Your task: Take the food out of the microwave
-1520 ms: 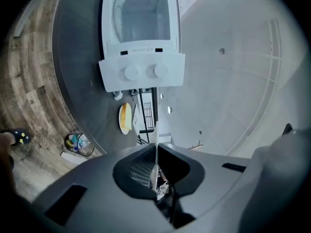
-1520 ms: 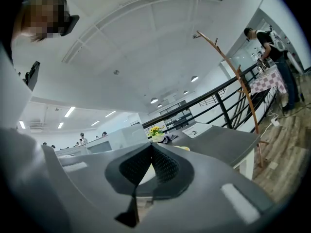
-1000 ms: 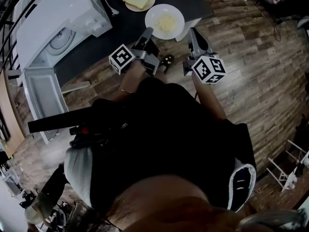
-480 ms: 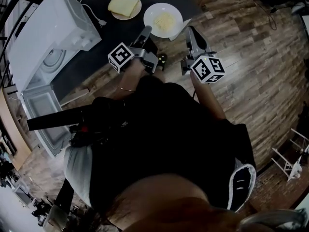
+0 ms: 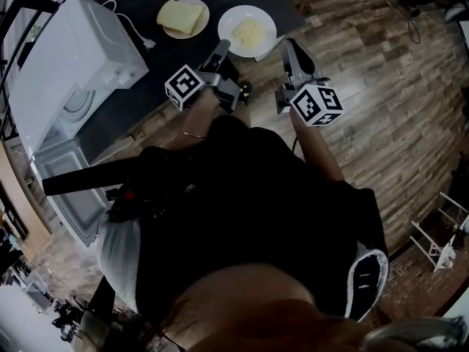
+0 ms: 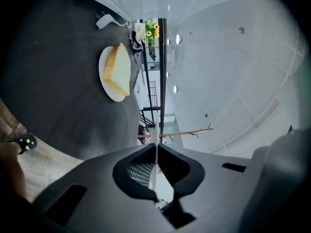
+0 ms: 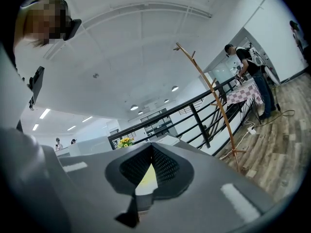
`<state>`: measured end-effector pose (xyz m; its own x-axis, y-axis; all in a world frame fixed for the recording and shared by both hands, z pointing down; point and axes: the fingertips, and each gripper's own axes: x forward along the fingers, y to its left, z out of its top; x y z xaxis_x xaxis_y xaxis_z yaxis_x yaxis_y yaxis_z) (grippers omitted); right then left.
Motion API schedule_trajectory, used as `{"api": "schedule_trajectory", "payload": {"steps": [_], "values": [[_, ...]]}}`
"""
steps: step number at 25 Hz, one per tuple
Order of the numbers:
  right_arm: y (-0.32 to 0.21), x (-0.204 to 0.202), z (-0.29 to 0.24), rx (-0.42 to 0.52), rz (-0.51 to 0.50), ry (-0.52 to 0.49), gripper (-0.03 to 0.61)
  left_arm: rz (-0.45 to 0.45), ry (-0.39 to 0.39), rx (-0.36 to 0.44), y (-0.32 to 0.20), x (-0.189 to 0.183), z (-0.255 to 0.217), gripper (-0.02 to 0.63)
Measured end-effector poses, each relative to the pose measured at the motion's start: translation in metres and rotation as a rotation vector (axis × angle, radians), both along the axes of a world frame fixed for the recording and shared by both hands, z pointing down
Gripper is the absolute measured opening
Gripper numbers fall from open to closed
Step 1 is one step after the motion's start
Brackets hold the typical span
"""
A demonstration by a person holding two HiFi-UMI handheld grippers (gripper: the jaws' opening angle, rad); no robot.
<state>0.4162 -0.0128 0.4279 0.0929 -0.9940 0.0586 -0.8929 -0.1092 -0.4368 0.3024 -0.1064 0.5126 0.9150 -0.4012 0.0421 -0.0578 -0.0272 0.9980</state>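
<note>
White plates on a dark table – the food sits outside the microwave.
One plate holds a bread slice, the other plate a pale yellow heap; the two are side by side, close to the microwave, whose door hangs open with the turntable showing inside. Left gripper and right gripper point level at the plates from the table's edge – each with its jaws pressed together on nothing.
</note>
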Motion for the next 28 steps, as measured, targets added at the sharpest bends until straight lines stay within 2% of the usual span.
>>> {"api": "schedule_trajectory", "payload": {"steps": [16, 28], "values": [[-0.022, 0.047, 0.028, -0.063, 0.035, -0.046, 0.002, -0.024, -0.053, -0.039, -0.035, 0.032, 0.039, 0.018], [-0.056, 0.071, 0.03, -0.076, 0.015, -0.045, 0.002, -0.056, -0.082, -0.069, -0.064, 0.049, 0.058, 0.018]]}}
